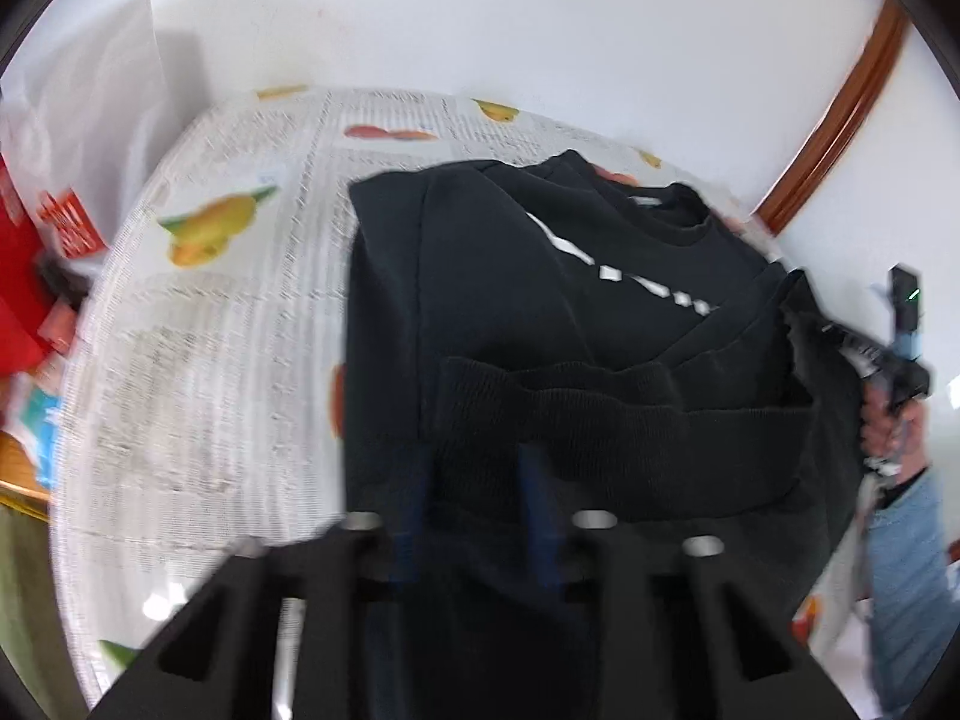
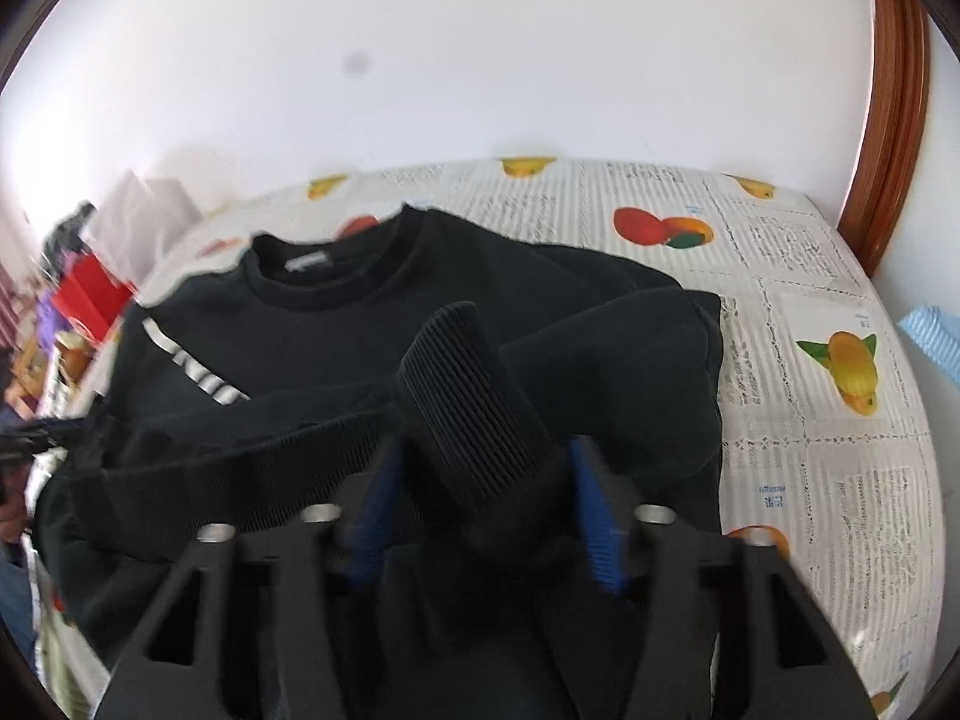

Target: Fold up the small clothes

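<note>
A black sweatshirt lies spread on a desk covered with a newsprint-and-fruit patterned cloth. Its collar points toward the far edge by the white wall, and white lettering runs across the chest.

The bottom hem is raised off the cloth at the near edge, one gripper at each end. In the left wrist view the left gripper has its blue fingers somewhat apart with the ribbed hem band bunched between them; motion blur keeps me from telling whether they truly pinch the fabric. In the right wrist view the right gripper has its fingers apart on either side of a thick wad of fabric topped by a ribbed sleeve cuff, and appears to be gripping that wad.

The step in hand looks like the bottom-to-top fold: the hem is being carried toward the collar. The next move calls for both grippers to travel together toward the far edge, keeping the hem level and taut between them so the body doubles over evenly, then lowering it near the collar before letting go. The loose cuff in the right grasp could drag the sleeve out of line.

Red packaging sits beyond the desk's left edge.
</note>
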Available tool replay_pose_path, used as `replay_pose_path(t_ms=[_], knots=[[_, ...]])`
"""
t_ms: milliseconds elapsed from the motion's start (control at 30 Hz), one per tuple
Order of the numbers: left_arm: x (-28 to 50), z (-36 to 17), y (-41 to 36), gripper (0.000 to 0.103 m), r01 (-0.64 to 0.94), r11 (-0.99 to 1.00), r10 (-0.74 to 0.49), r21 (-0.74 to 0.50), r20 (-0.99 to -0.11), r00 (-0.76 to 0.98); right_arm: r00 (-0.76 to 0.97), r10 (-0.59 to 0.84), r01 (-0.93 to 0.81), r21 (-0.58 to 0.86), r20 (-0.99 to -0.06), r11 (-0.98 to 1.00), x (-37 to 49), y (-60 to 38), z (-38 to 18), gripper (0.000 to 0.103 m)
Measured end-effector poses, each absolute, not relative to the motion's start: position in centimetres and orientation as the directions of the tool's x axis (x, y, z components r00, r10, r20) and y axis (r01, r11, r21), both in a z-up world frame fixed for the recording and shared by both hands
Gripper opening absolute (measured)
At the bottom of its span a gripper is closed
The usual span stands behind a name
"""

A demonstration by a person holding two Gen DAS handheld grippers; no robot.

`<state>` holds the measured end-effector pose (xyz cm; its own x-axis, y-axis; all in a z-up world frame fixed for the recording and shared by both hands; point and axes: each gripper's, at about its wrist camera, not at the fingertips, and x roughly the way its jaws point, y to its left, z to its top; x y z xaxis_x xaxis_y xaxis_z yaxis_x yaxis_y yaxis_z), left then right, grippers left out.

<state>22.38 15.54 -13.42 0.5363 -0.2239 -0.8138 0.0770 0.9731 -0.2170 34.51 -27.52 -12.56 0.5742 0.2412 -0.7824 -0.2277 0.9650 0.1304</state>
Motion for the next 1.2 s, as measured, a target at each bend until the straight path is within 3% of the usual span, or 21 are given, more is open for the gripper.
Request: replay_pose_path(t_ms=[100,167,400,533,667,867,967,1100,1200], knots=[[21.2,-12.3,15.6,0.011,0.065,0.978,-0.197,-0.196,-0.792,0.577,0.587,0.277,-0.219,0.180,-0.760,0.959,33.5,-27.9,-12.5,0.025],[20.0,-10.8,15.6,0.010,0.064,0.979,-0.193,-0.195,-0.764,0.616,0.610,0.284,-0.218,0.188,-0.740,0.958,32.1,-28.0,-11.8,0.021],[18.1,-4.0,15.5,0.009,0.095,0.943,-0.287,-0.320,-0.631,0.721,0.705,0.319,-0.243,0.207,-0.634,0.948,26.8,-29.4,-6.5,0.020],[19.7,-1.3,14.5,0.009,0.084,0.956,-0.237,-0.280,-0.576,0.782,0.759,0.331,-0.215,0.264,-0.561,0.940,25.4,-31.8,-3.6,0.020],[23.3,-1.1,13.4,0.009,0.045,0.975,-0.166,-0.217,-0.581,0.797,0.790,0.329,-0.177,0.322,-0.517,0.930,27.1,-33.2,-2.0,0.020],[28.5,-3.8,12.4,0.009,-0.002,0.994,-0.063,-0.106,-0.609,0.790,0.788,0.311,-0.167,0.301,-0.531,0.939,32.1,-32.1,-3.3,0.020],[30.6,-6.3,13.0,0.009,-0.029,0.993,-0.051,-0.113,-0.647,0.761,0.784,0.317,-0.169,0.308,-0.535,0.936,34.7,-31.7,-5.5,0.020],[32.9,-9.7,14.0,0.009,-0.057,0.990,-0.051,-0.129,-0.705,0.707,0.729,0.272,-0.105,0.290,-0.628,0.951,38.7,-31.7,-10.0,0.020],[34.0,-11.7,14.5,0.002,-0.109,0.991,0.019,-0.075,-0.730,0.683,0.668,0.253,-0.058,0.290,-0.700,0.955,40.7,-32.1,-12.9,0.021]])
